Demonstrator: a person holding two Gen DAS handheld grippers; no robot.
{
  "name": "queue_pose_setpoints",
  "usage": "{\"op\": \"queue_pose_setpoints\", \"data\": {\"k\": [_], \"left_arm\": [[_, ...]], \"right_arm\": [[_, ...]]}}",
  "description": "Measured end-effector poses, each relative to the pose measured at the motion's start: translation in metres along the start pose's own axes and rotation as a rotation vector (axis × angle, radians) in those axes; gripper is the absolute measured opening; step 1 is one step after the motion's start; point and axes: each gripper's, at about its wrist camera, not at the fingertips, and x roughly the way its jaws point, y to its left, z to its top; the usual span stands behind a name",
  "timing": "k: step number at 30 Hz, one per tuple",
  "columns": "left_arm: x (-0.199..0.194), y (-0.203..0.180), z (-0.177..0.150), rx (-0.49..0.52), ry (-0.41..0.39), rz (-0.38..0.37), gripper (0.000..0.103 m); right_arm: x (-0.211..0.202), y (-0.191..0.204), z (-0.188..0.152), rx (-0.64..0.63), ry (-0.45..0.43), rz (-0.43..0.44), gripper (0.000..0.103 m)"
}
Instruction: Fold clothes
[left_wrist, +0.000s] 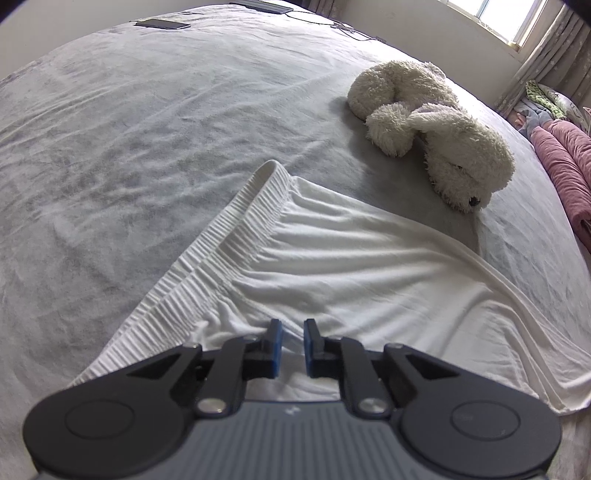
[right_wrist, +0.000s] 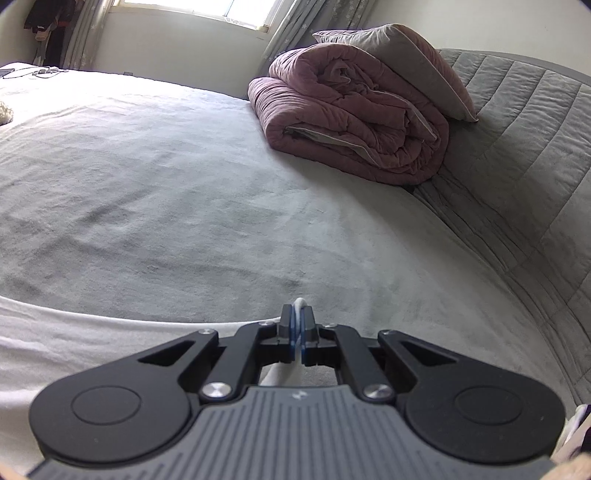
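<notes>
Pinching white garment (right_wrist: 55, 350) edge w/ right gripper (right_wrist: 297, 328), pads pressed tight on fabric, prob. to lift for a fold. Left gripper (left_wrist: 293, 347) narrowly apart over cloth near elastic waistband (left_wrist: 236, 221), nothing clamped. Garment spread on grey bed (left_wrist: 129, 147). No readable labels or writing.

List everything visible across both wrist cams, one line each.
white garment: 1, white, spread on bed, ribbed elastic waistband at its left
plush dog: 1, cream, on bed beyond the garment
bed sheet: 1, pale grey, covers bed
folded quilt: 1, dusty pink, at headboard end
pillow: 1, grey-beige, atop the quilt
headboard: 1, grey, quilted
phone: 1, dark, far bed edge
window: 1, bright, curtains beside it
left gripper: 1, black, blue pads, narrow gap, over the garment
right gripper: 1, black, shut on garment edge
</notes>
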Motion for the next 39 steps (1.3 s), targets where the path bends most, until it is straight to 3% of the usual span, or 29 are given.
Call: {"op": "queue_pose_setpoints", "data": {"k": [11,16,21,23,29,36,39], "left_arm": [[0.006,0.003,0.001,0.006,0.002,0.017,0.013],[0.007,0.002,0.0,0.016,0.002,0.02,0.014],[0.006,0.005,0.002,-0.006,0.001,0.014,0.015],[0.004,0.007,0.003,-0.019,-0.002,0.01,0.017],[0.002,0.009,0.005,-0.047,-0.006,0.008,0.025],[0.003,0.007,0.004,-0.044,-0.005,0.008,0.027],[0.003,0.008,0.005,-0.047,-0.002,0.001,0.028]], "right_arm": [[0.014,0.0,-0.002,0.025,0.038,-0.021,0.003],[0.024,0.004,-0.009,0.05,0.085,0.033,0.006],[0.012,-0.014,-0.008,0.125,0.088,0.082,0.026],[0.003,-0.019,-0.011,0.127,0.084,0.072,0.048],[-0.019,-0.038,-0.024,0.217,0.101,0.124,0.055],[-0.053,-0.027,-0.029,0.336,0.098,0.371,0.058],[-0.053,-0.03,-0.031,0.374,0.109,0.342,0.06]]}}
